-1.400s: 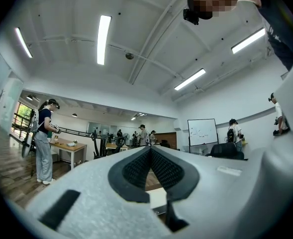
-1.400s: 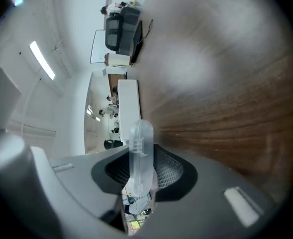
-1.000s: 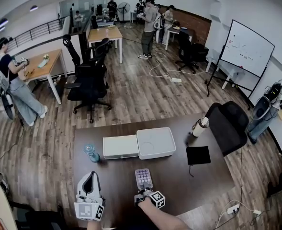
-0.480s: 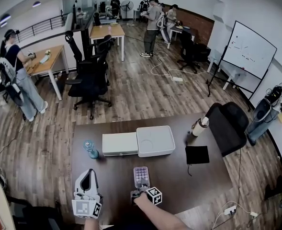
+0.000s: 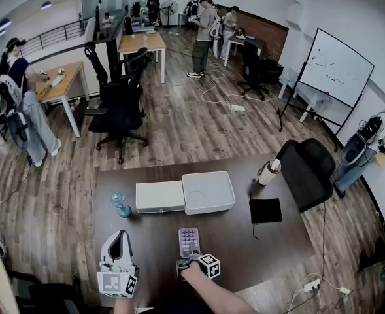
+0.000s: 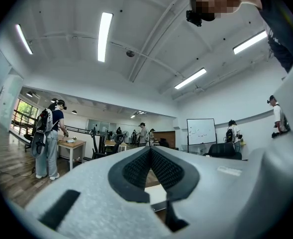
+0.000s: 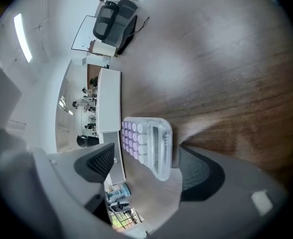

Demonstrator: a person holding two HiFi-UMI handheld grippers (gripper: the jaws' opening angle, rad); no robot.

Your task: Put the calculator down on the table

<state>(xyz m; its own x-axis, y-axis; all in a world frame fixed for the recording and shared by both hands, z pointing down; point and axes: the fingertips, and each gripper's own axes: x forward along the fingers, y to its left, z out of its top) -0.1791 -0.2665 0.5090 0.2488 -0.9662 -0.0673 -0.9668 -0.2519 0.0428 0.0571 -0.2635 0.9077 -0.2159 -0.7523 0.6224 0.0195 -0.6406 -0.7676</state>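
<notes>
Calculator [image 5: 189, 242] lies flat on the dark wood table [image 5: 280, 244], keys up, in front of the person and well short of the two white boxes [image 5: 184, 194] further back; in the right gripper view its near end [image 7: 148, 146] sits between the jaws, underside seemingly on the wood

Right gripper [image 5: 188, 263]: jaws opening, spread wide; a gap shows between each pad and the calculator's long edges; no pressure on it, so released

Left gripper [image 5: 117, 242]: held level off to the left, away from the calculator; jaws closed together with nothing between them in its own view [image 6: 150, 159]

Judgement: set-down looks essentially done; what remains is drawing the right gripper clear without nudging the calculator

Handling, judged: small, light, stiff plastic shell; clear smooth casing probably slippery under the pads and apt to slide on the polished wood if bumped; raised lilac keys and display window are the delicate parts; any re-grip best taken across the two long side edges near the lower end, pads off the keys
</notes>
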